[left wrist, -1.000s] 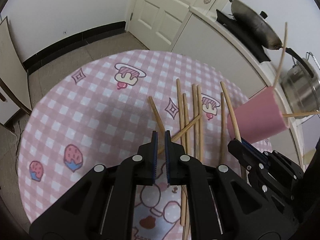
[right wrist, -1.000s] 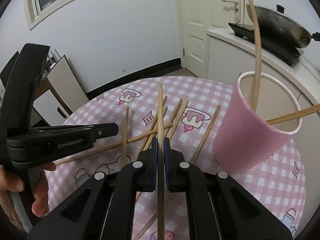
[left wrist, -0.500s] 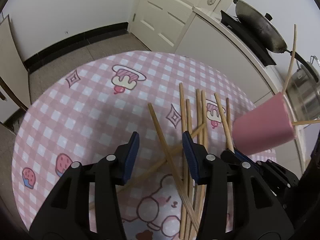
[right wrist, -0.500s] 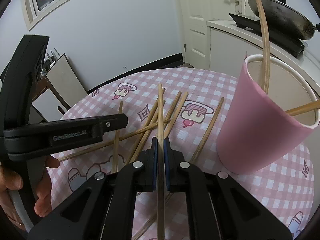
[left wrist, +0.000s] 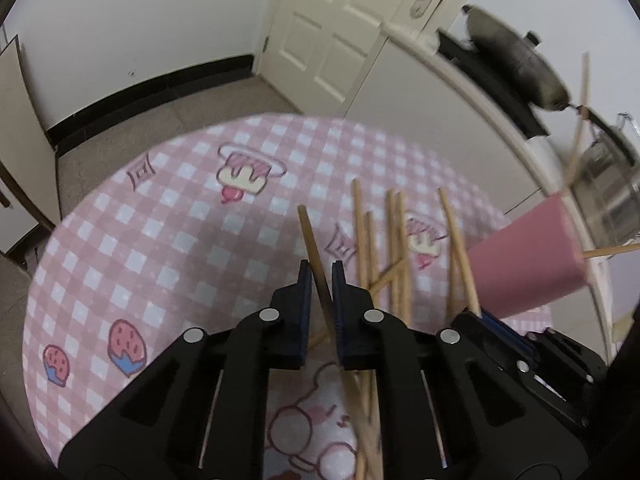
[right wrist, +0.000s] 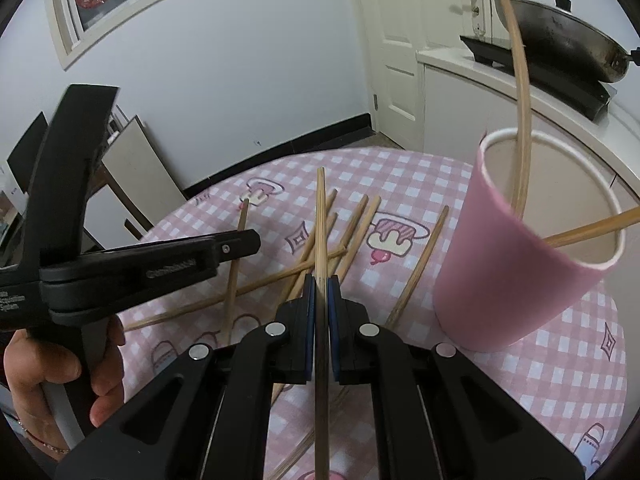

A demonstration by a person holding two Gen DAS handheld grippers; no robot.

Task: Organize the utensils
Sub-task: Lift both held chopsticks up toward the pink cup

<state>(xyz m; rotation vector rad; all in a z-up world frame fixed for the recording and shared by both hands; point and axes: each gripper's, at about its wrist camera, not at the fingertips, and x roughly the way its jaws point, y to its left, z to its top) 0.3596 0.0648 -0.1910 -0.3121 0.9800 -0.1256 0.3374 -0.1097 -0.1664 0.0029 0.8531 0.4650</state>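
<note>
- We are mid-way through gathering loose chopsticks into the pink cup (right wrist: 516, 264), which stands at the right of the checked tablecloth (left wrist: 168, 248) with 2 sticks already leaning in it.
- The left gripper (left wrist: 320, 280) has just been closing, and a chopstick (left wrist: 310, 236) now sits between its jaws – nearly shut, pads against the wood as far as we can judge.
- The right gripper (right wrist: 319, 292) is clamped on another chopstick (right wrist: 320, 216), which runs straight out ahead over the pile.
- The rest of the chopsticks (right wrist: 348, 236) lie crossed on the cloth between the 2 grippers and the cup.
- Next, we judge, each held stick needs lifting clear of the pile, tipping upright and lowering into the cup – without knocking the cup or the sticks leaning in it.
</note>
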